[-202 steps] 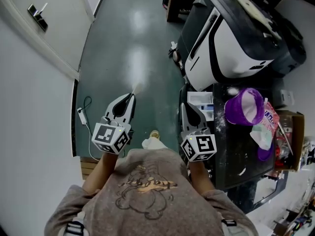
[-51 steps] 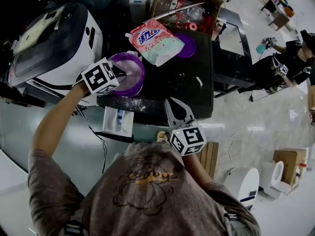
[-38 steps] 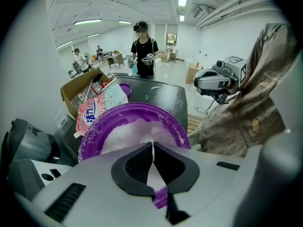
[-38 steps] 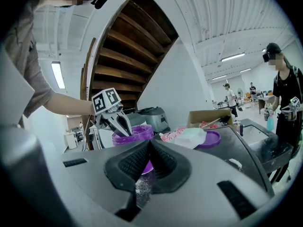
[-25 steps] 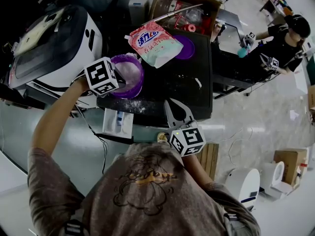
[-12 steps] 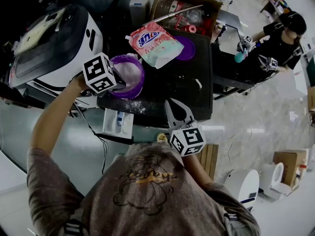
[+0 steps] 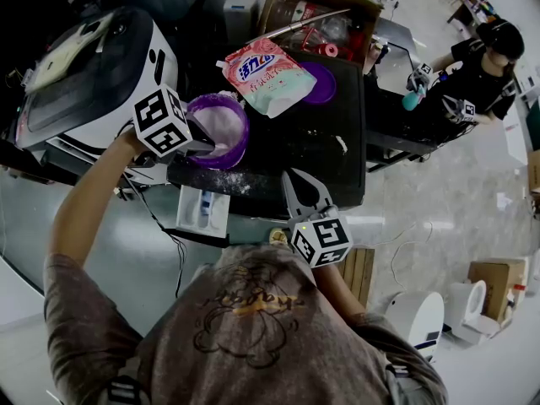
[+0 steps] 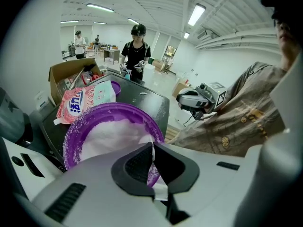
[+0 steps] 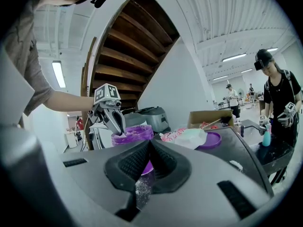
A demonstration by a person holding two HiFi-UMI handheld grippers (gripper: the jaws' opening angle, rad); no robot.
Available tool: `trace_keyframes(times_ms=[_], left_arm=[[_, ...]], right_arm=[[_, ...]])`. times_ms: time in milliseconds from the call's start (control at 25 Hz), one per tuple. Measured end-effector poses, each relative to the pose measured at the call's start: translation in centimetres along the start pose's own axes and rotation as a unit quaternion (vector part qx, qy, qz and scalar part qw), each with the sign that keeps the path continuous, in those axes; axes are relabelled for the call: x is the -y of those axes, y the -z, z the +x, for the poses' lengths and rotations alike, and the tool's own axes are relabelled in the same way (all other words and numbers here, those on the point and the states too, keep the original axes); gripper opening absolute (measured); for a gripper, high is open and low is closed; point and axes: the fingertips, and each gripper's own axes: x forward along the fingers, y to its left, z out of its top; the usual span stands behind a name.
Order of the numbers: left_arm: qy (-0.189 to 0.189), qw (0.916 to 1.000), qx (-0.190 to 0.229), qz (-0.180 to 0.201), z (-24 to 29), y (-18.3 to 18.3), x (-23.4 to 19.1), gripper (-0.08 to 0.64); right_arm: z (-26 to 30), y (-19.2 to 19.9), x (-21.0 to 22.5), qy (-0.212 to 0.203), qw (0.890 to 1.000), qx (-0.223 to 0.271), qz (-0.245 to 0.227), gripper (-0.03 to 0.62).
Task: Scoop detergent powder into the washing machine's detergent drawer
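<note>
A purple bowl (image 7: 221,130) of white detergent powder (image 8: 111,136) stands at the left end of the black table (image 7: 316,154). My left gripper (image 7: 209,146) hangs over the bowl's near rim, shut on the thin handle of a white scoop (image 8: 153,162); the scoop's end reaches the powder. In the right gripper view the left gripper (image 9: 118,126) points down into the bowl (image 9: 133,135). The white detergent drawer (image 7: 202,211) sits below the table's edge. My right gripper (image 7: 295,182) is shut and empty over the table's near edge.
A pink and green detergent bag (image 7: 266,72) lies behind the bowl beside a purple lid (image 7: 323,81) and a cardboard box (image 7: 316,11). The washing machine (image 7: 80,70) stands to the left. Spilled powder (image 7: 221,182) dusts the table. A person (image 7: 485,70) stands at the far right.
My left gripper has drawn slightly left and tilted over the bowl with the scoop still in it. The right gripper has stayed put.
</note>
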Motion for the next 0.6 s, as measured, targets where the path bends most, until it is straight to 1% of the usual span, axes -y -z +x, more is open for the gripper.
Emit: trace_keyframes(times_ms=[240, 360, 600], left_arm=[[0.009, 0.9995, 0.022, -0.019, -0.3, -0.1, 0.2, 0.023], [0.015, 0.9986, 0.038, -0.035, -0.6, -0.2, 0.3, 0.023], [0.029, 0.9929, 0.085, -0.078, -1.4, -0.1, 0.1, 0.023]], right_arm=[[0.2, 0.0, -0.1, -0.003, 1.0, 0.0, 0.0, 0.0], [0.4, -0.1, -0.3, -0.008, 1.0, 0.0, -0.001, 0.0], [0.5, 0.0, -0.4, -0.011, 1.0, -0.003, 0.0, 0.0]])
